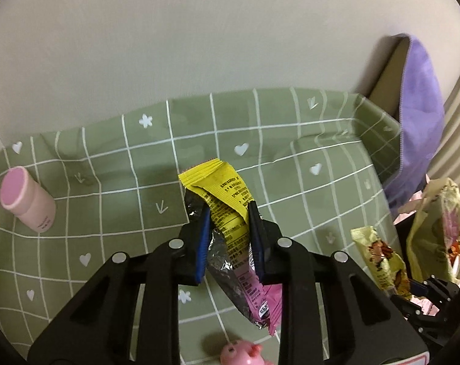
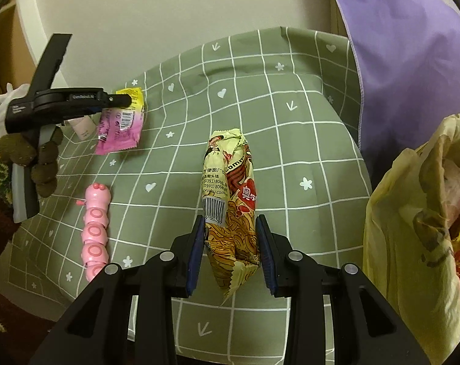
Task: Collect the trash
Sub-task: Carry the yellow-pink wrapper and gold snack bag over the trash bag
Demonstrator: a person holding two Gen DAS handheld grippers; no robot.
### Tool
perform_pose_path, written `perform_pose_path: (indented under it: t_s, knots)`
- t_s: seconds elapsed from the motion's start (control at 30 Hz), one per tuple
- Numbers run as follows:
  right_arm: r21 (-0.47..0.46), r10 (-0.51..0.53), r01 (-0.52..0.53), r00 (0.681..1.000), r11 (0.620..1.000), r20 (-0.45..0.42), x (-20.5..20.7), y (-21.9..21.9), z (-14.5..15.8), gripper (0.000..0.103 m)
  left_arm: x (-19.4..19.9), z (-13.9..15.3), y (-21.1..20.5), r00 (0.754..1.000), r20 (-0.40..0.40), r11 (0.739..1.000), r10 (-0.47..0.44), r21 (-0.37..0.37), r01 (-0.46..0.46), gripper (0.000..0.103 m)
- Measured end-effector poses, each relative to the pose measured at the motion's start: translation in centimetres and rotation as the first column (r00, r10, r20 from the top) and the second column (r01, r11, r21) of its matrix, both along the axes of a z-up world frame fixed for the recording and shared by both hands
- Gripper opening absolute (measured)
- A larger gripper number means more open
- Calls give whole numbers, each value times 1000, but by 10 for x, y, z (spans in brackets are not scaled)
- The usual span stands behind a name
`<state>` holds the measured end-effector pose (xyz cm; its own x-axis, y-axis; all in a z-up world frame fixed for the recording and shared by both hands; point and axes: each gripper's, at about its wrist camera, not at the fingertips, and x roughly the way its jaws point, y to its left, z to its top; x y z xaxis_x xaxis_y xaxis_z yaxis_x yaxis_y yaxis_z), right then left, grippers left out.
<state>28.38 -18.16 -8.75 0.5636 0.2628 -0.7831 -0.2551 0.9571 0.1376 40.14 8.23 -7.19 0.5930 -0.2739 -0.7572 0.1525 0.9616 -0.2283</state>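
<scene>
While the left wrist view looks down on a counter [image 1: 290, 188] under a green grid-patterned cloth [image 1: 114, 213], the left claw [image 1: 228, 213] is clamped on a yellow and pink wrapper [image 1: 226, 213], which hangs between its blue pads clear of the cloth. A pink cylindrical container [image 1: 27, 199] lies on its side at far left, well apart. A pink toy [image 1: 240, 353] shows at the bottom edge. At right, a pale yellow snack packet [image 1: 379, 261] stands beside a yellowish trash bag [image 1: 437, 228], with purple fabric [image 1: 418, 106] behind them. In the right wrist view, the right claw [image 2: 230, 228] grips the snack packet [image 2: 230, 188] at its lower part, the pads pressing both sides, the packet pointing away over the cloth [image 2: 290, 140]. The trash bag [image 2: 412, 231] sits open just to the right. At left, a gloved hand [image 2: 29, 155] holds the left claw [image 2: 124, 101] with the wrapper [image 2: 120, 127] dangling from it, above the cloth. The pink segmented toy [image 2: 94, 228] lies on the cloth below it.
</scene>
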Motion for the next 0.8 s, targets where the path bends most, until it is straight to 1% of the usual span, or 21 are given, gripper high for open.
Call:
perform_pose_path:
  t_s: [0.1, 0.2, 0.3, 0.4, 0.43, 0.47, 0.5, 0.57, 0.67, 0.73, 0.8]
  knots:
    - [2, 1, -1, 1000, 1000, 23, -7, 4, 10, 32, -14, 16, 3, 999, 32, 1000, -1, -6, 1, 23]
    - [-5, 1, -1, 998, 1000, 56, -13, 6, 22, 32, -30, 36, 8, 997, 81, 1000, -4, -8, 5, 23]
    - [-14, -9, 11, 994, 1000, 113, -22, 6, 45, 32, -44, 63, 8, 989, 146, 1000, -14, -22, 17, 23]
    - [-24, -30, 35, 983, 999, 183, -33, -1, 72, 32, -54, 96, -4, 974, 222, 996, -46, -64, 62, 23]
    - [-32, -40, 48, 976, 998, 213, -38, -5, 83, 32, -58, 111, -13, 963, 260, 992, -74, -75, 97, 23]
    - [-38, -48, 58, 971, 998, 233, -40, -8, 91, 32, -61, 120, -19, 955, 282, 990, -93, -79, 120, 23]
    - [-45, -59, 73, 964, 996, 259, -45, -12, 101, 32, -65, 131, -29, 942, 312, 984, -123, -84, 157, 23]
    - [-55, -89, 111, 947, 992, 308, -57, -23, 120, 32, -71, 147, -47, 921, 350, 971, -171, -96, 217, 23]
    - [-74, -152, 193, 914, 979, 376, -81, -46, 145, 32, -77, 168, -79, 886, 393, 940, -246, -125, 317, 23]
    - [-75, -196, 246, 894, 966, 403, -94, -61, 156, 32, -82, 177, -105, 859, 411, 911, -304, -140, 389, 23]
    - [-69, -247, 302, 873, 951, 421, -108, -78, 164, 32, -86, 184, -124, 838, 422, 886, -347, -145, 440, 23]
